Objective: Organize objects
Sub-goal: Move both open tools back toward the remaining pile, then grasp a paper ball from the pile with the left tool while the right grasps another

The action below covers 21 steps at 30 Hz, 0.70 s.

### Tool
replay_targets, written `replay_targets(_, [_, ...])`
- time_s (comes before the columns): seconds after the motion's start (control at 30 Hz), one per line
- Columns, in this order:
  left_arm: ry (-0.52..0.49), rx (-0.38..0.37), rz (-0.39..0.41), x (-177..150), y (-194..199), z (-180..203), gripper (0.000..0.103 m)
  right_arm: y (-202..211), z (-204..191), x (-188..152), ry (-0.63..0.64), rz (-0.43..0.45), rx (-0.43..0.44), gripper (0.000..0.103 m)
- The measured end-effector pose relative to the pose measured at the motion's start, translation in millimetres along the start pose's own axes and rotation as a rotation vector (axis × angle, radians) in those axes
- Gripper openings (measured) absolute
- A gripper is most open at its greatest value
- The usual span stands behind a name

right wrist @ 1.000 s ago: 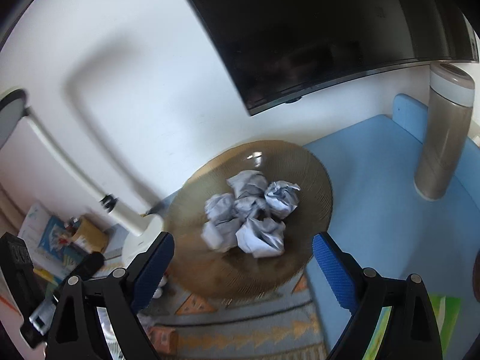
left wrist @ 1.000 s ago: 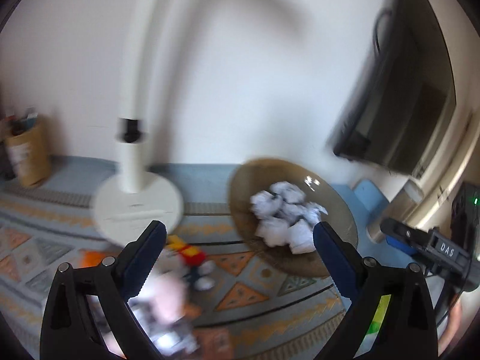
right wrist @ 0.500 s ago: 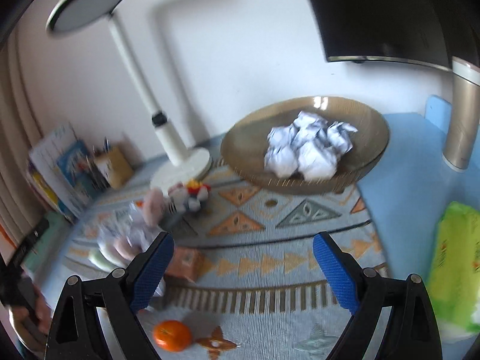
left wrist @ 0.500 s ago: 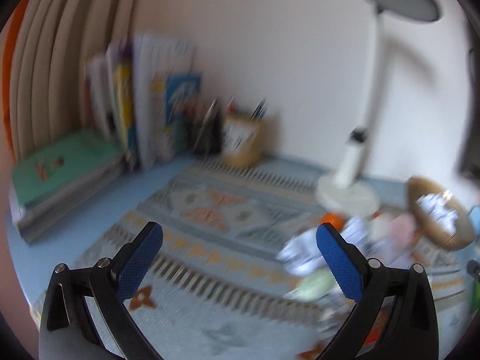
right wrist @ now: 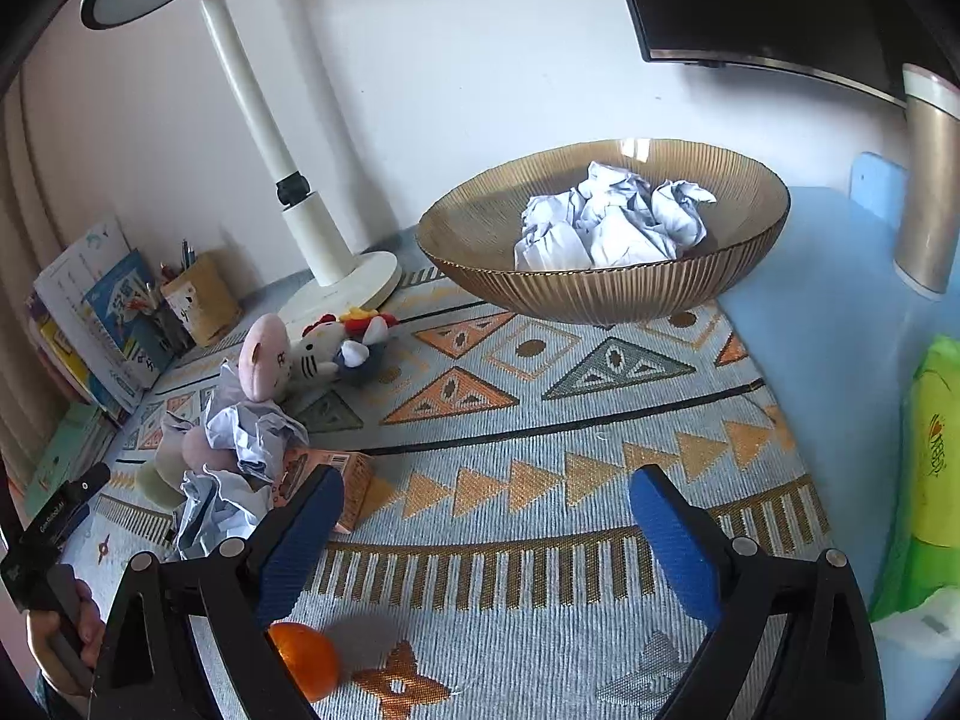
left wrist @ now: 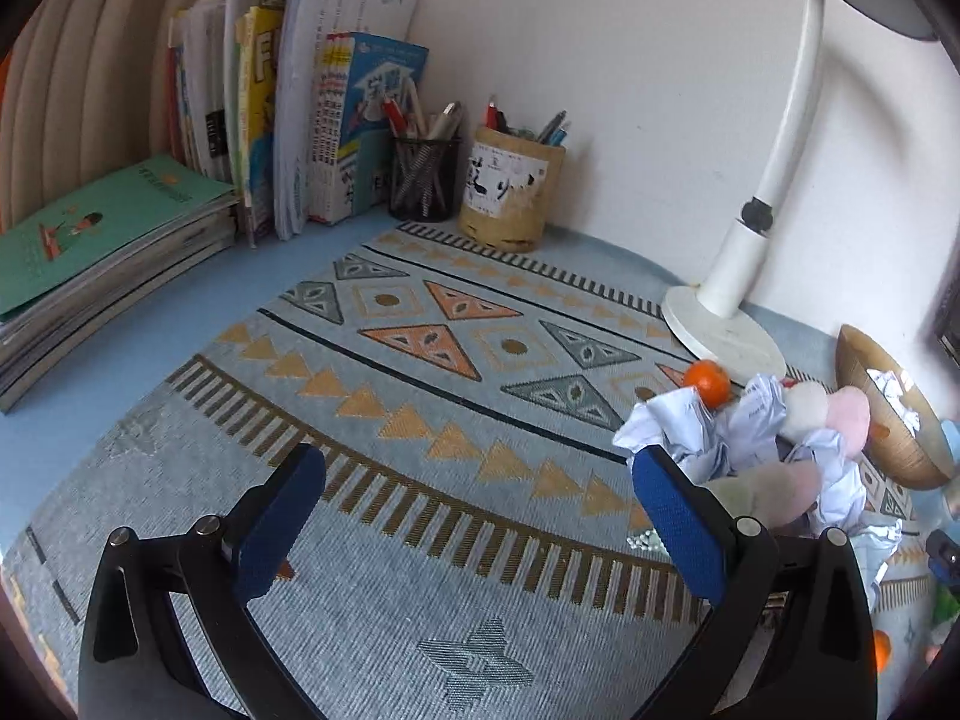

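A ribbed amber bowl (right wrist: 606, 294) holding several crumpled paper balls (right wrist: 606, 222) stands at the back of the patterned mat; its rim also shows in the left wrist view (left wrist: 900, 420). Loose crumpled paper (right wrist: 240, 456), plush toys (right wrist: 264, 360), a small orange box (right wrist: 342, 480) and an orange (right wrist: 303, 657) lie on the mat to the left. My right gripper (right wrist: 483, 510) is open and empty above the mat. My left gripper (left wrist: 477, 492) is open and empty, with crumpled paper (left wrist: 702, 420), plush toys (left wrist: 834, 414) and another orange (left wrist: 708, 381) by its right finger.
A white desk lamp (left wrist: 738, 276) stands near the wall. Two pen holders (left wrist: 510, 198), upright books (left wrist: 300, 96) and a stack of flat books (left wrist: 96, 240) fill the back left. A metal bottle (right wrist: 927, 180), a monitor (right wrist: 780, 0) and a green packet (right wrist: 936, 462) are on the right.
Both grippers have swung away from the bowl. The left one has turned left toward the books and pen holders and come lower. The right one has pulled back and come lower.
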<state>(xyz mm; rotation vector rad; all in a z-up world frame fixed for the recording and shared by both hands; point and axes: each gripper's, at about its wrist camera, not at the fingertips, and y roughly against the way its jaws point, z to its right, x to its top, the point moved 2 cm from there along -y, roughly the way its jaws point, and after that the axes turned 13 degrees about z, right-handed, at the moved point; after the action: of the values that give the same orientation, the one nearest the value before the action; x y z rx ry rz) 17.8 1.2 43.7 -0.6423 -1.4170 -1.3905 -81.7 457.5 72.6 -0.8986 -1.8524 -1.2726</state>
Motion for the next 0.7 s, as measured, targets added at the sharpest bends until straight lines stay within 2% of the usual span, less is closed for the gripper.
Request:
replay_targets(0.13, [-0.032, -0.022, -0.009, -2.6, 2.1, 6.4, 0.102, 1.3, -9.3, -1.6, 0.052, 0.008, -0.01, 0.096])
replay_targets(0.2, [-0.017, 0.008, 0.012, 1.2, 4.7, 5.9, 0.102, 2.3, -14.8, -1.9, 0.078, 0.005, -0.006, 0.096])
replay_targets(0.27, [0.039, -0.06, 0.028, 11.0, 4.7, 7.8, 0.102, -1.0, -15.2, -1.3, 0.025, -0.056, 0.084, 0.096])
replay_targets(0.3, [0.048, -0.106, 0.0, 15.3, 0.2, 10.6, 0.102, -2.7, -13.0, -1.2, -0.047, -0.09, 0.146, 0.096])
replay_targets(0.33, [0.048, -0.192, -0.075, 20.8, -12.0, 18.9, 0.102, -3.5, -13.7, 0.7, -0.128, -0.117, 0.226, 0.096])
replay_targets(0.37, [0.046, -0.265, -0.142, 22.4, -23.0, 25.3, 0.102, -3.3, -18.4, 2.8, -0.149, -0.127, 0.264, 0.096])
replay_targets(0.4, [0.045, -0.333, -0.213, 22.8, -34.4, 32.0, 0.102, -2.9, -27.0, 5.8, -0.138, -0.139, 0.286, 0.096])
replay_targets(0.47, [0.055, -0.441, -0.346, 19.3, -58.8, 43.9, 0.102, -3.4, -57.6, 8.6, -0.032, -0.181, 0.297, 0.096])
replay_targets(0.53, [0.034, -0.458, -0.379, 14.7, -71.3, 49.9, 0.102, -3.9, -79.4, 5.4, 0.024, -0.201, 0.316, 0.096])
replay_targets(0.6, [0.006, -0.442, -0.39, 8.6, -80.8, 52.4, 0.101, -7.4, -92.2, 0.2, 0.044, -0.218, 0.325, 0.096])
replay_targets(0.67, [0.027, -0.462, -0.422, -0.4, -87.7, 52.6, 0.1, -16.9, -100.4, -7.7, 0.053, -0.258, 0.321, 0.096])
replay_targets(0.7, [0.025, -0.465, -0.408, -1.3, -85.4, 53.5, 0.099, -20.6, -102.4, -12.2, 0.051, -0.277, 0.326, 0.096])
